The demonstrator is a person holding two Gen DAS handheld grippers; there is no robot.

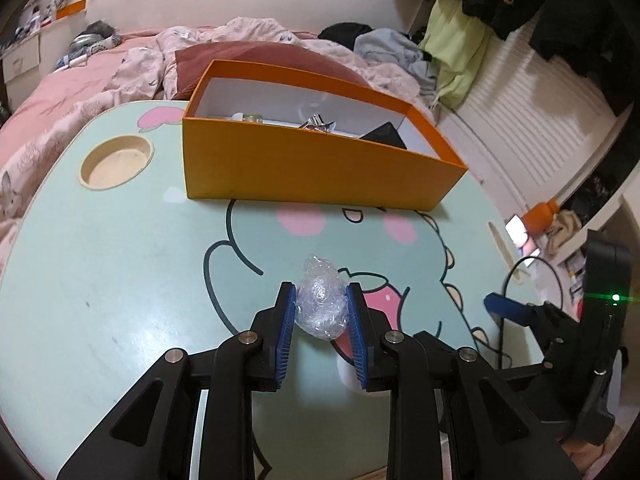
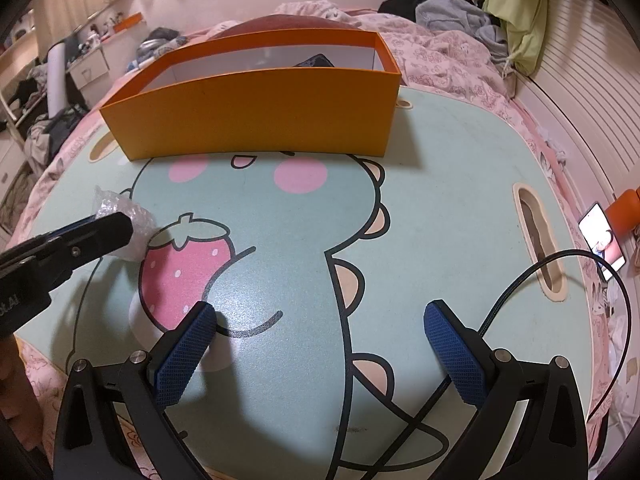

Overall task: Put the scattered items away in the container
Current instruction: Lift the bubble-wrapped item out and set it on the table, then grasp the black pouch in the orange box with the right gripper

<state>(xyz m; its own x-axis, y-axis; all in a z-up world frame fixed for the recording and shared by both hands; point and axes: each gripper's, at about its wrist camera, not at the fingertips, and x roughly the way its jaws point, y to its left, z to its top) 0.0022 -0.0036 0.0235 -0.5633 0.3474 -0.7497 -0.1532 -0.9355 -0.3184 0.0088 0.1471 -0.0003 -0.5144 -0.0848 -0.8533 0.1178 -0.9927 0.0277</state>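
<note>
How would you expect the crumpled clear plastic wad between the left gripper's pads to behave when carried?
The plastic wad looks like crinkled film, so probably very light and squashy. Its glossy surface may slip from the left gripper.

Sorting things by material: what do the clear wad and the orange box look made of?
Wad: clear crinkled plastic film, probably bubble wrap; glossy highlights, crumpled folds. Box: likely matte cardboard; flat orange walls, white inside, thin sharp edges.

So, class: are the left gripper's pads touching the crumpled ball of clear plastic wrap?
Touching. The left wrist view shows both blue pads pressed against the sides of the plastic wrap ball, no gap either side.
</note>
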